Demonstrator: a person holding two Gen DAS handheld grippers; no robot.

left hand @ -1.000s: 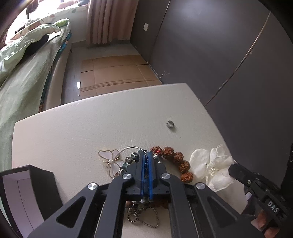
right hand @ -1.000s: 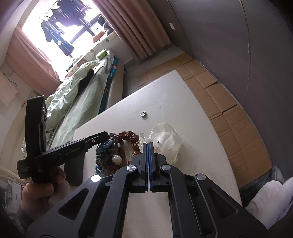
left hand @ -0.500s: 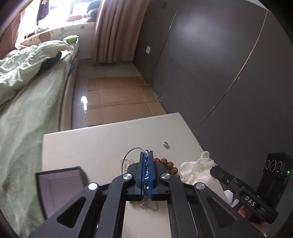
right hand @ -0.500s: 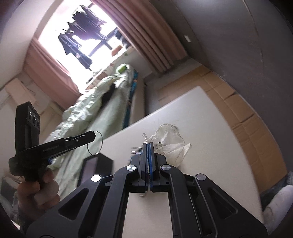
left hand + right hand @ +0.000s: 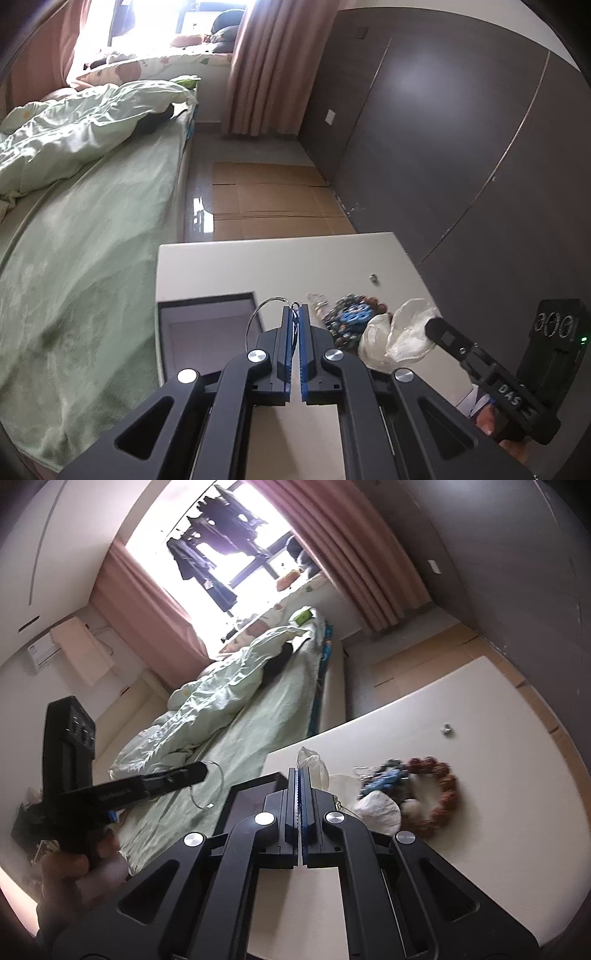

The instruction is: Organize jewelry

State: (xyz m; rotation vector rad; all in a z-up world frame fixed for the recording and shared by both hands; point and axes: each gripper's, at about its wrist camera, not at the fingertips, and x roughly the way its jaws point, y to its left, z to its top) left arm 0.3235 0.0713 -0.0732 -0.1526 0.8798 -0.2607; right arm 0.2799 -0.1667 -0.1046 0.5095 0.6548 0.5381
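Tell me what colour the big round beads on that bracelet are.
Reddish brown; the bracelet shows best in the right wrist view.

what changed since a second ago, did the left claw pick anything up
The left claw, shut on a thin wire hoop, has lifted it clear of the jewelry pile and swung it toward the open box. The right claw also rose, shut and empty. The pile, white flower and small ring stayed on the table.
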